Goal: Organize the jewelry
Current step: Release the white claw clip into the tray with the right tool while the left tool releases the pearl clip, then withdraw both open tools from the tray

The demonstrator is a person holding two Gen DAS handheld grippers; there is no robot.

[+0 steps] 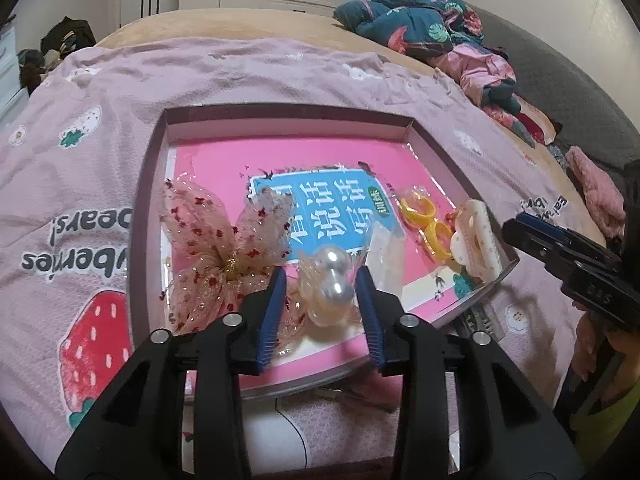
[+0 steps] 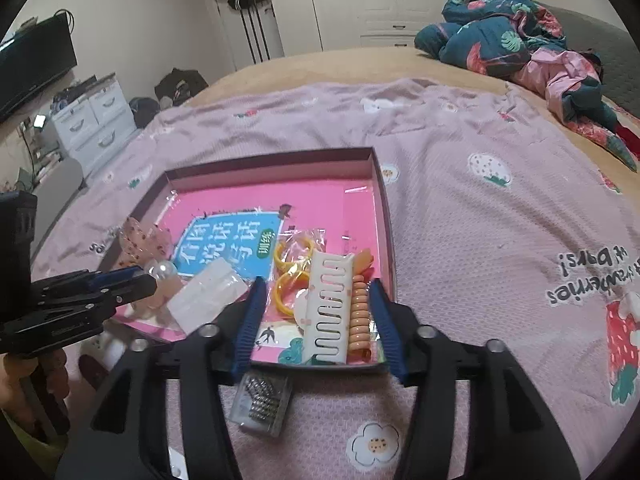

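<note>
Pearl hair tie (image 1: 330, 280) sits near-left in the tray (image 1: 280, 114), between your left tongs (image 1: 322, 286), seemingly unpinched; right tongs (image 2: 318, 312) gape empty. Squeeze carelessly and pearls squirt out.

Soft, even indoor light fills both views, fairly bright, with a faint pink-violet cast. The plastic film over the pink book (image 1: 320, 168) throws small white glints (strongest along its far edge), and the pearls (image 1: 334, 276) show sharp highlights. Shadows are weak and short. Fisheye bending curves the bed (image 2: 480, 208) and darkens the corners; fine detail looks slightly smeared throughout.
</note>
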